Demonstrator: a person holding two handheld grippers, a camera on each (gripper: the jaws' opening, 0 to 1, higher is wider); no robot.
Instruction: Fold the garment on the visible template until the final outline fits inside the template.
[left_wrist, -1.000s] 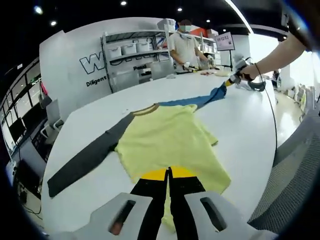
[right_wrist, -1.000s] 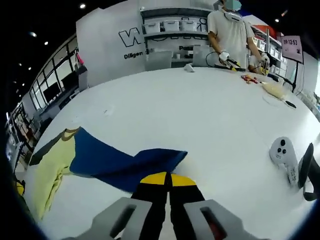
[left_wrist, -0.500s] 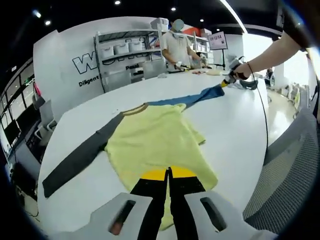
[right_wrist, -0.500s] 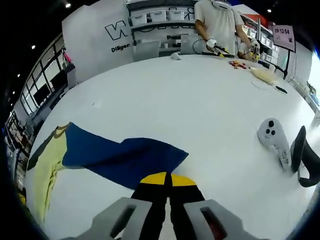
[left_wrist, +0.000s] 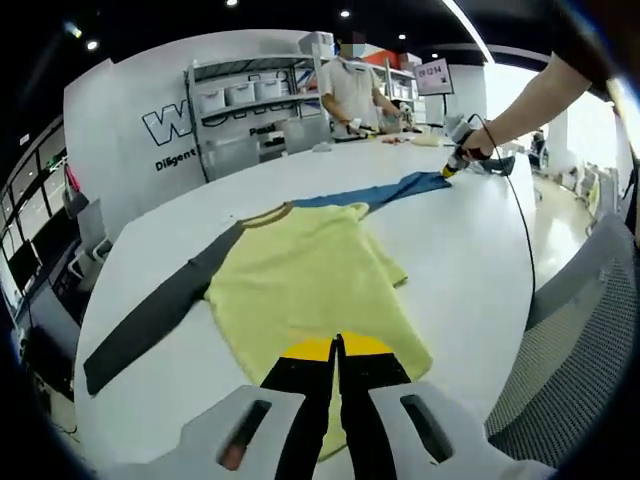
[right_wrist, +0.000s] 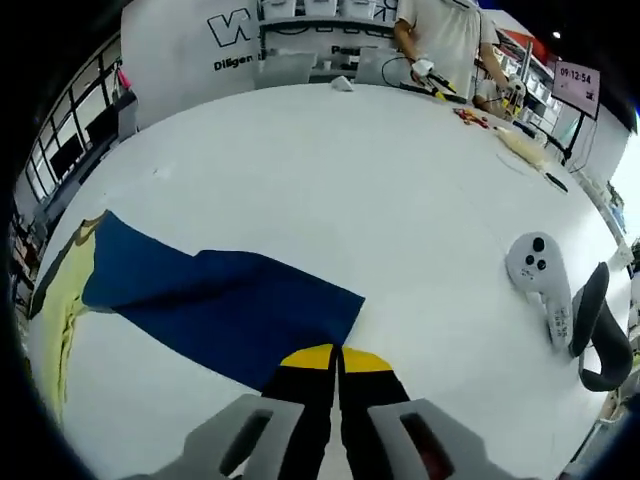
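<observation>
Yellow-bodied, the long-sleeved shirt is spread flat on the white table. Its hem is clamped by the left gripper, jaws pressed together. Its blue sleeve is pinched by the closed right gripper, held out by a bare, outstretched arm.

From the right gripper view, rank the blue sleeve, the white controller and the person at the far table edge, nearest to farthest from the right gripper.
1. Blue sleeve: directly ahead of the right gripper, its end reaching the shut jaws and running off to the left.
2. White controller: lying on the table to the right.
3. Person: standing at the table's far edge, top of the view.
</observation>
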